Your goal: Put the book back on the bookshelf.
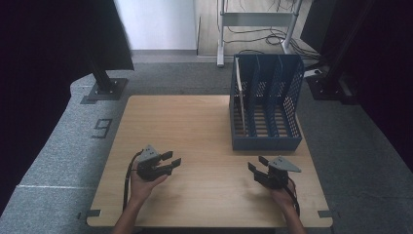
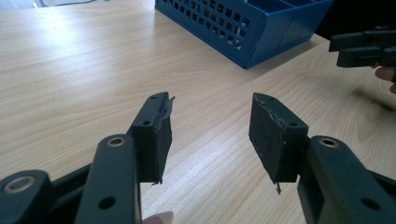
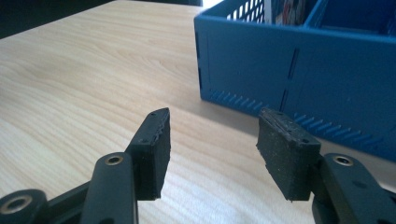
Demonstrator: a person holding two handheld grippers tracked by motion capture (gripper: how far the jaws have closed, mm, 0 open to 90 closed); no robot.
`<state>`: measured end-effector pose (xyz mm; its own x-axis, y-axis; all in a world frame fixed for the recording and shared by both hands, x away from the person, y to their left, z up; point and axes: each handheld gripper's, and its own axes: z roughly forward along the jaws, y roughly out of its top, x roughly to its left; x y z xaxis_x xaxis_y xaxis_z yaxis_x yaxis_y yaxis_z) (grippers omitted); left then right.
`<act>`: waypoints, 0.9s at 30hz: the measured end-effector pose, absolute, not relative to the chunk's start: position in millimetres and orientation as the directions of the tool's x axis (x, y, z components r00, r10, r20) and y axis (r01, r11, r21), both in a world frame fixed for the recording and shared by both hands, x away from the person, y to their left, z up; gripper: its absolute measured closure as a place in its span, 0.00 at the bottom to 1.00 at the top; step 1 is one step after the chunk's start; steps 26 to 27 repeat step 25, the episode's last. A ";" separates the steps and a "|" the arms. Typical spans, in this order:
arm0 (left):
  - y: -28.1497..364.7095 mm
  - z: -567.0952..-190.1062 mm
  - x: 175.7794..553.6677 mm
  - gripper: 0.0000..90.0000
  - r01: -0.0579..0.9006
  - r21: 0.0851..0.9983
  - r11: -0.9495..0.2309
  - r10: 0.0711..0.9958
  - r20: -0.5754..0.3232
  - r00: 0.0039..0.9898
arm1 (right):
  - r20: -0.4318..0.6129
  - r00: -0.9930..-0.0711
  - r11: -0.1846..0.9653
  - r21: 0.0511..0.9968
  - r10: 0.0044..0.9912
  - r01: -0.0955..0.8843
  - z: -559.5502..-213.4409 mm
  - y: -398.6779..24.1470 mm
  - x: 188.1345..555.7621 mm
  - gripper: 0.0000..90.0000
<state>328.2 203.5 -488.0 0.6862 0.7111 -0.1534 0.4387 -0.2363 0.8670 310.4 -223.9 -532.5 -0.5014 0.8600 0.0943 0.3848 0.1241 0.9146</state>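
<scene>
While both your left gripper [image 1: 171,160] and right gripper [image 1: 255,165] hover with fingers apart and empty, the stiff, light-looking blue perforated plastic file rack [image 1: 265,102] stands at the pale wooden worktop's [image 1: 185,126] far right, best gripped by a rim wall.

One cam overhead, two riding low

High view looks down the counter [image 1: 195,126]; both claw cams skim close, sharing the blue rack [image 1: 265,105].

Your table [image 1: 195,126] is a light wooden board with a wavy grain, and it sits over grey carpet [image 1: 58,146]. On its far right part stands a blue file rack [image 1: 265,142] with holes in its sides. A thin pale sheet [image 1: 240,97] stands upright in the rack's left slot. Black tape marks [image 1: 90,213] stick out at your two near corners.
</scene>
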 end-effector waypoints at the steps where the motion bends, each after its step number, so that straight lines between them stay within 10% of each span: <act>1: 202.8 -488.8 328.2 0.54 0.439 0.866 -0.239 0.710 -0.153 0.687 | 0.094 -0.502 0.128 0.912 0.860 0.389 -533.5 -224.5 309.8 0.49; 27: 202.6 -490.2 329.2 0.54 0.446 0.860 -0.249 0.710 -0.152 0.688 | 0.081 -0.503 0.153 0.901 0.861 0.407 -540.3 -223.8 310.2 0.48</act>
